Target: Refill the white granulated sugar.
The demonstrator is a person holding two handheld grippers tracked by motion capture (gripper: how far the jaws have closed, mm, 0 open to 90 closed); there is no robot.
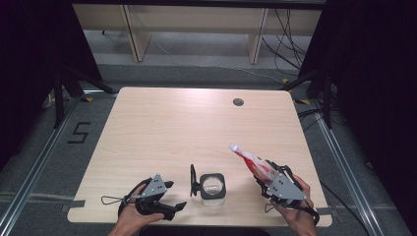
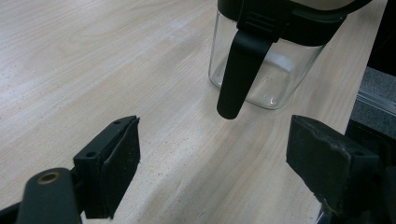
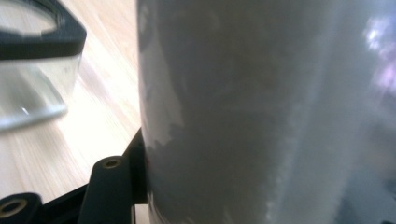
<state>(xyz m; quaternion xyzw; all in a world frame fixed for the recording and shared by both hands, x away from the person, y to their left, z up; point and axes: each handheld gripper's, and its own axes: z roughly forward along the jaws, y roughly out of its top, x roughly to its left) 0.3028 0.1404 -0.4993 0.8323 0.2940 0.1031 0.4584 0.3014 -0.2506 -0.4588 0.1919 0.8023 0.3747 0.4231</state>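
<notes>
A clear square glass jar [image 1: 213, 188] with a black rim stands near the table's front edge, its black lid [image 1: 193, 180] flipped up on its left side. My left gripper [image 1: 175, 195] rests on the table just left of the jar, open, with nothing between its jaws. In the left gripper view the jar [image 2: 266, 70] stands just beyond that gripper [image 2: 219, 158], and a black clasp [image 2: 237, 70] hangs down its side. My right gripper [image 1: 269, 174] is shut on a red and white pouch [image 1: 251, 161], held tilted in the air right of the jar. The pouch [image 3: 261, 116] hides its right jaw.
The light wooden table [image 1: 196, 123] has a round cable hole [image 1: 238, 102] at the back right. In the right gripper view the jar [image 3: 32, 60] sits low at the left. Beyond the table are wooden shelf legs and cables on the floor.
</notes>
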